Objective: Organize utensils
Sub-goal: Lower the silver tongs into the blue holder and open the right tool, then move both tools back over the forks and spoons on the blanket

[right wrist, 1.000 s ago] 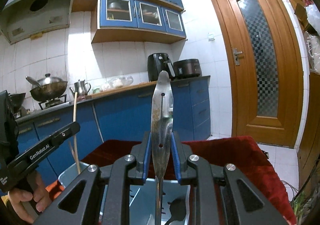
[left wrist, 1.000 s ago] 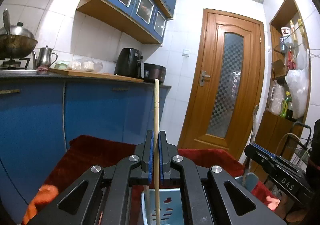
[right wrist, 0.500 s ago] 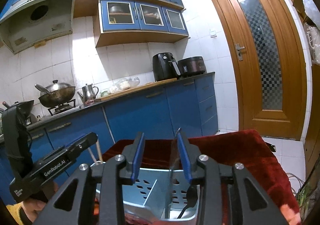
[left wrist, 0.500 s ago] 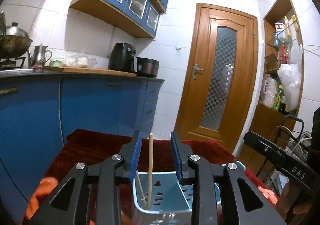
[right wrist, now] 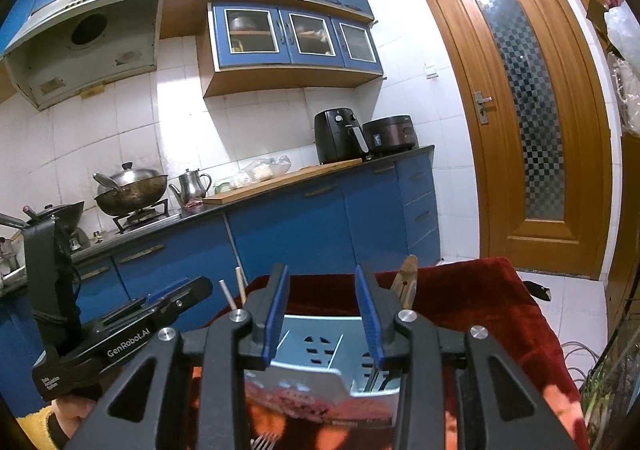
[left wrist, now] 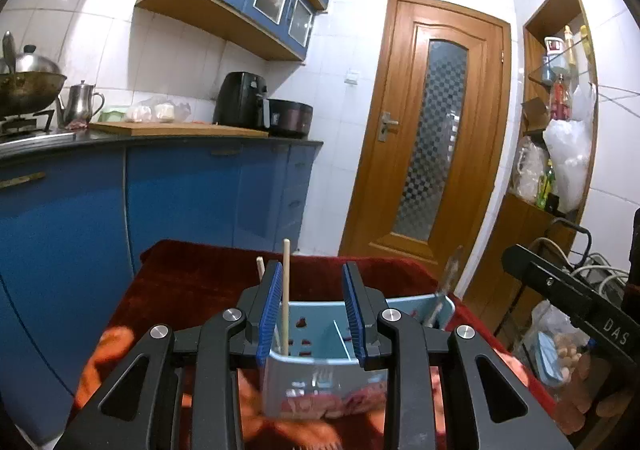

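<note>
Two chopsticks [left wrist: 285,290] are seen standing upright in the left compartment of the pale blue utensil caddy [left wrist: 320,370], which sits on a red patterned cloth [left wrist: 192,282]. A steel utensil handle [right wrist: 406,280] is propped in the right compartment, leaning outward over the rim. Both jaw pairs are spread wide and hold nothing: the left gripper [left wrist: 312,314] hangs just behind the caddy, with the taller chopstick close beside its left blue pad [left wrist: 269,314], and the right gripper [right wrist: 323,316] is lined up with the caddy's middle.

Trouble could come from that closeness. If the left gripper is swung sideways or pulled away carelessly, the chopstick could be caught by the pad and levered out, or the light caddy could be tipped on the soft cloth. The leaning steel handle could likewise be knocked by the right gripper.

Compared with a second ago, the chopstick, then clamped between the left jaws, has been released into the caddy, and the steel utensil, then pinched in the right jaws, has been dropped into its slot. Both grippers have been drawn back slightly since half a second ago.
</note>
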`<state>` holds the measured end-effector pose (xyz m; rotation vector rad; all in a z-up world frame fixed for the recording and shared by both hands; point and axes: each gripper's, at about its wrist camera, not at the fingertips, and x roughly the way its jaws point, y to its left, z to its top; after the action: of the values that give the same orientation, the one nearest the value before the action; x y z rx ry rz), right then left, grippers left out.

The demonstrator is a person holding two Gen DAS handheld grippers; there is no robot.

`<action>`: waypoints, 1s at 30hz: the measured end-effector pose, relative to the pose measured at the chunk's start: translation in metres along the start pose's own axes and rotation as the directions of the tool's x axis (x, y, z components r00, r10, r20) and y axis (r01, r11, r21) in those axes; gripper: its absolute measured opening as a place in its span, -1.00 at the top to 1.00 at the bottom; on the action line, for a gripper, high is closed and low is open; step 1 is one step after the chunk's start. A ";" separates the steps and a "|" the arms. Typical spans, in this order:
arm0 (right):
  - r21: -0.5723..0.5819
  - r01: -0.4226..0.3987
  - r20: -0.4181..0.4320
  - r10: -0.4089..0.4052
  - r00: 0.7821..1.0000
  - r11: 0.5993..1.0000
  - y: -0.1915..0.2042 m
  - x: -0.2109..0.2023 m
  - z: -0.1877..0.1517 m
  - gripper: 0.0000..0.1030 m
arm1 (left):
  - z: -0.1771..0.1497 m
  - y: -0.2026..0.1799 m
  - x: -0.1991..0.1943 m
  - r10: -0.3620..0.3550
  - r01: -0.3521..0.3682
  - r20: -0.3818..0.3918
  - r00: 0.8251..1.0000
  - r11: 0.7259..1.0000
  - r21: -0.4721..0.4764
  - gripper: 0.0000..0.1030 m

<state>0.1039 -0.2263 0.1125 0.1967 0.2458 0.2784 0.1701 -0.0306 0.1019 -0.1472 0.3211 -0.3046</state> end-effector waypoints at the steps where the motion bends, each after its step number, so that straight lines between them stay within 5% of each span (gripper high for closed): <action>1: 0.004 -0.002 -0.006 0.002 1.000 1.000 0.001 -0.003 0.000 0.28 | 0.000 -0.001 -0.004 -0.001 0.001 -0.006 1.000 1.000 0.001 0.39; 15: 0.021 0.018 -0.106 -0.016 0.994 1.000 0.017 -0.046 -0.024 0.27 | -0.022 -0.012 -0.044 0.015 -0.012 -0.138 0.990 1.000 0.024 0.24; 30: 0.068 0.067 -0.267 -0.047 0.963 0.995 0.013 -0.058 -0.075 0.26 | -0.069 -0.004 -0.049 0.058 -0.057 -0.331 0.942 0.998 0.014 0.23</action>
<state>0.0268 -0.2195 0.0561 0.2275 0.5280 0.2378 0.1019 -0.0253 0.0517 -0.0816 0.6580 -0.2715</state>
